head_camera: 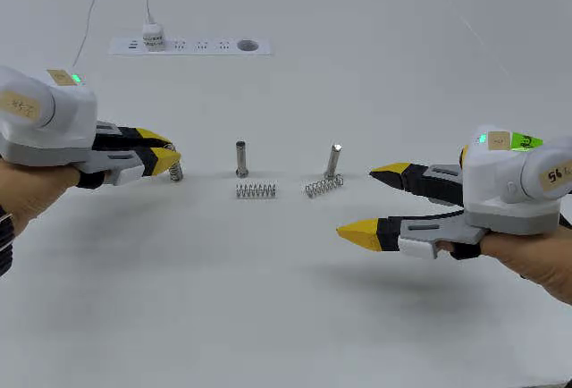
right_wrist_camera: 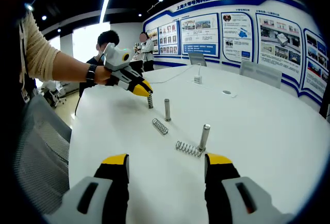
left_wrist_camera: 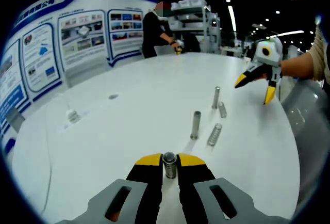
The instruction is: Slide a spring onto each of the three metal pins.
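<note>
As left gripper (head_camera: 170, 154) pinches it: one spring (head_camera: 176, 172) looks on.
Right gripper (head_camera: 358, 200): spread wide.
To do: two springs (head_camera: 256, 190), near 6 o'clock of pins (head_camera: 241, 158).

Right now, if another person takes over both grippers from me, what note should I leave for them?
Left gripper: shut on the first spring, which seems to sit on the left pin.
Right gripper: open, holds nothing, to the right of the right pin.
Middle pin: upright and bare; the second spring lies on the table in front of it.
Right pin: upright and bare; the third spring lies against its base.
Done: one spring, it seems.
Left: release it, then put the other two springs on their pins.
</note>
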Available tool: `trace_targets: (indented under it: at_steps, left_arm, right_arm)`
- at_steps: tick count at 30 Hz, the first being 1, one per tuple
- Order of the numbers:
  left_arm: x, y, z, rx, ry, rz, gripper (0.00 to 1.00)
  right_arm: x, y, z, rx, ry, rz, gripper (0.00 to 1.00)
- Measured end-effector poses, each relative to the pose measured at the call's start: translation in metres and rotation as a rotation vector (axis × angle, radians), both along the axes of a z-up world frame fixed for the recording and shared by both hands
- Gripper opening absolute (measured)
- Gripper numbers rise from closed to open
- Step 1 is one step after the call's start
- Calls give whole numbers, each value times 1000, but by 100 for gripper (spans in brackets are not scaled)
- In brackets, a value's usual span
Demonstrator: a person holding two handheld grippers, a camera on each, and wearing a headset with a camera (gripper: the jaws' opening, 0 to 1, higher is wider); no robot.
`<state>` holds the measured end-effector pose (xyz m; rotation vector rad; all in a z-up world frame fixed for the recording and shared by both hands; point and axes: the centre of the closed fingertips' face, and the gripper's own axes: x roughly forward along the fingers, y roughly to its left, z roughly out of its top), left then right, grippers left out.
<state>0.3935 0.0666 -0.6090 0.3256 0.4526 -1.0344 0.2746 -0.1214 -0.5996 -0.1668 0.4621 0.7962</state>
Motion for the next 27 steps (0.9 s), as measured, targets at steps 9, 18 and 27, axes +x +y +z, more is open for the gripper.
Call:
trace_targets:
  at_steps: [9, 18, 27]
  left_arm:
    - [0, 1, -2, -10, 1, 8, 10]
    - [1, 1, -1, -10, -5, 9, 11]
    - [1, 2, 0, -15, -4, 18, 16]
  right_arm:
    - [-1, 2, 0, 0, 3, 0, 60]
    - [-2, 3, 0, -2, 4, 1, 60]
    - [-1, 3, -1, -2, 5, 3, 60]
